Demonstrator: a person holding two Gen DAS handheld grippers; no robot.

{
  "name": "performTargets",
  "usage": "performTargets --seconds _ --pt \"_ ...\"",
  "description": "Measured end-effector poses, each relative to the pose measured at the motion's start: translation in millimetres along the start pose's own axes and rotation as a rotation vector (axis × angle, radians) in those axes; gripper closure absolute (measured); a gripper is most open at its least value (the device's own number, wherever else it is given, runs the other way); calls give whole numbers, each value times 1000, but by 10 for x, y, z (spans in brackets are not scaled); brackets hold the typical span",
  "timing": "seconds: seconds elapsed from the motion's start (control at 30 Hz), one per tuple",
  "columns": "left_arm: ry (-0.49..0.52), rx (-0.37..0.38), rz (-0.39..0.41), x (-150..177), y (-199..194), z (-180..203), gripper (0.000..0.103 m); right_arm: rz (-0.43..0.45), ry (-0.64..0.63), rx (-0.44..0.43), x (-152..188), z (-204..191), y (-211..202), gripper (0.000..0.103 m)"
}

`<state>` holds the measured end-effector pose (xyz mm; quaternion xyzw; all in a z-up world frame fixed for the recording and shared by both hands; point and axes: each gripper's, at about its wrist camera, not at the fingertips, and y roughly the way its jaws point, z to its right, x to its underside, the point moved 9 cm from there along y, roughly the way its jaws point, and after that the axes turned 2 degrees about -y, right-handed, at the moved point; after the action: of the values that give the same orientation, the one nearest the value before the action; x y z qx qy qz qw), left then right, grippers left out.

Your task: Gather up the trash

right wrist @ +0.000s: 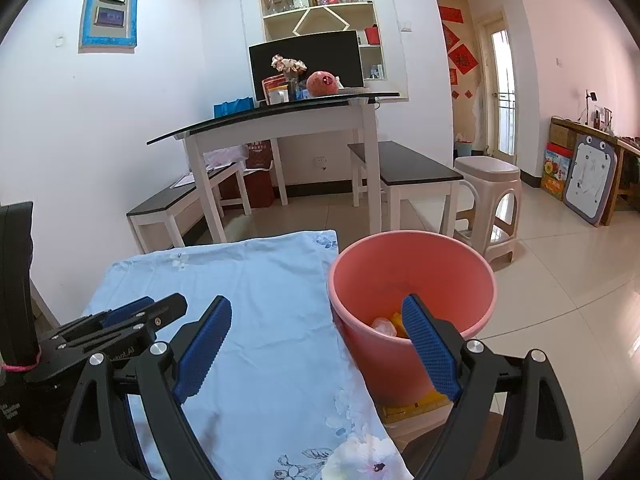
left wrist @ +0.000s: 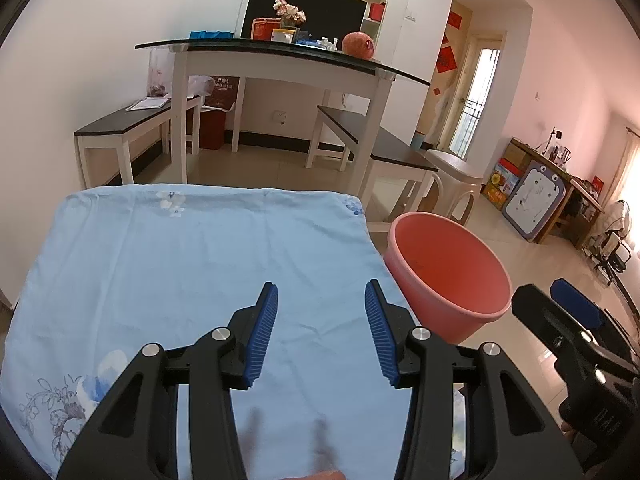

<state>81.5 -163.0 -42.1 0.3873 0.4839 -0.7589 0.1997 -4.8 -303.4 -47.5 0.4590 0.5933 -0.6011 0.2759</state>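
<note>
Pink plastic bucket [right wrist: 412, 280] sits just right of the blue floral cloth [right wrist: 256, 320], handy for drops; trash [right wrist: 390, 326] already lies inside. Right gripper [right wrist: 320, 344] hangs near its rim, jaws apart, empty. Left gripper [left wrist: 320, 332] hovers over bare cloth, also spread, holding nothing.

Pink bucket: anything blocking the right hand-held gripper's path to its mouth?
Nothing visible. The right hand-held gripper is open and empty, its right finger already in front of the pink bucket rim. The mouth is uncovered, with some trash at the bottom.
</note>
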Motion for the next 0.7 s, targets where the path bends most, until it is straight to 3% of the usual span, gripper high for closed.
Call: performTargets --seconds 0.7 --pt "0 8 -18 60 65 -1 57 -36 28 6 8 26 173 18"
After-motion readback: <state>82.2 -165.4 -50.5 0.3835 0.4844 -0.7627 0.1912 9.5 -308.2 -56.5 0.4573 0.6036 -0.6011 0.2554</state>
